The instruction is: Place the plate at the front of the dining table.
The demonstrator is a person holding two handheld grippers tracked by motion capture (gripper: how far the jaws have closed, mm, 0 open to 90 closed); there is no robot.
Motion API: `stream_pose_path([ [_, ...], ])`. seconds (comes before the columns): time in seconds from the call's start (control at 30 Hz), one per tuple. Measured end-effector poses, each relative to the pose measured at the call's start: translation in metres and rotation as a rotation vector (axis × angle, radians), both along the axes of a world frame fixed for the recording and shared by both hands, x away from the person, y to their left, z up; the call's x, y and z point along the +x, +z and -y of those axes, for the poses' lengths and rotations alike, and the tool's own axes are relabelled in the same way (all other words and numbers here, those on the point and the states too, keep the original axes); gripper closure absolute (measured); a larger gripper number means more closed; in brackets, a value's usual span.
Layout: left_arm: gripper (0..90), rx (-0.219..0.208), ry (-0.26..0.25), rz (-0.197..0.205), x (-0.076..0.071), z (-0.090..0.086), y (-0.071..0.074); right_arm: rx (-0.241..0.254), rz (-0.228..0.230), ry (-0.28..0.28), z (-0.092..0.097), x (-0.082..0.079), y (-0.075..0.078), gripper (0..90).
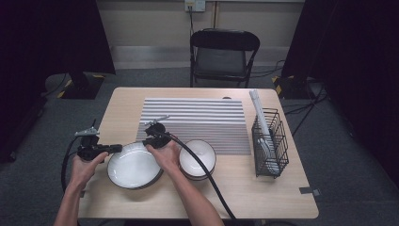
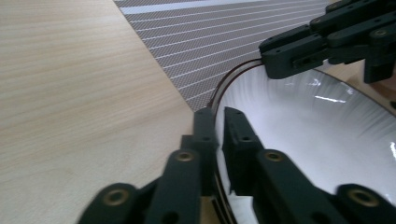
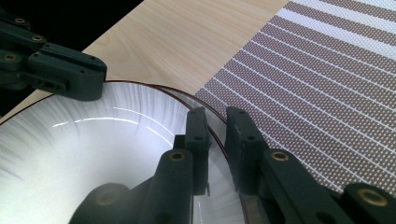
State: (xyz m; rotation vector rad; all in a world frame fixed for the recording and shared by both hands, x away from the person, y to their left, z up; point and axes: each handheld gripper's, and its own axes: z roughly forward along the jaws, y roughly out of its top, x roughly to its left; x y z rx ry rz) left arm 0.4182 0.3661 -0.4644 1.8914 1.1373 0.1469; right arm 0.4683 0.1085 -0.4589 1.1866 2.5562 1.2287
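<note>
1. Left hand-held gripper (image 1: 114,149) clamped narrow on the rim of the plate (image 1: 134,165) at about 9 o'clock; one jaw inside the rim, one outside, seen up close in the left gripper view (image 2: 219,140).
2. Right hand-held gripper (image 1: 151,141) pinching the same rim near 1 o'clock, jaws nearly together on the edge (image 3: 215,140) (two grips on roughly opposite sides, likely to keep the plate level for a lift).
3. Plate resting at the worktop's (image 1: 117,108) near-left, its far edge just over the mat (image 1: 197,123).
4. Bowl (image 1: 197,158) just beside the plate at 3 o'clock, free of either grip.
5. Rack (image 1: 269,143) at the worktop's right edge, upright slots probably meant for standing dishes; something pale already in it, too unclear to name.
6. Chair (image 1: 223,56) beyond the far edge at 12 o'clock.
7. Count: two hand-held grippers, one plate, one bowl, one mat, one rack, one chair.
</note>
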Motion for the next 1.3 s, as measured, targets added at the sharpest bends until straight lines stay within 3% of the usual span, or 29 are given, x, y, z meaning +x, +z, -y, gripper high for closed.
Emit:
stream_pose_path([
  [0.13, 85.8, 0.003, 0.010, -0.007, 0.0007, -0.0005, 0.0001, 0.011, 0.004, -0.005, -0.0006, -0.0003, -0.0006, 79.9],
  [0.2, 86.3, 0.020, 0.004, 0.003, 0.0002, 0.0006, 0.0010, 0.035, 0.016, -0.008, -0.0012, 0.0000, 0.0008, 84.1],
  [0.3, 86.6, 0.020, 0.004, 0.002, -0.0002, 0.0005, 0.0011, 0.021, 0.015, -0.002, -0.0032, 0.0005, 0.0028, 84.2],
  [0.4, 86.8, 0.016, 0.006, -0.002, 0.0001, -0.0001, 0.0012, 0.002, 0.013, 0.002, -0.0038, 0.0002, -0.0003, 78.5],
  [0.97, 87.3, -0.012, 0.021, 0.011, -0.0010, -0.0073, 0.0041, 0.025, 0.015, 0.003, -0.0037, -0.0038, -0.0039, 78.1],
  [1.03, 87.3, -0.024, 0.024, -0.005, 0.0001, -0.0084, 0.0037, 0.021, 0.020, 0.005, -0.0042, -0.0036, -0.0038, 78.1],
  [1.3, 84.2, -0.002, 0.012, -0.019, 0.0000, -0.0057, 0.0010, 0.016, 0.017, 0.006, -0.0045, -0.0033, -0.0037, 78.1],
])
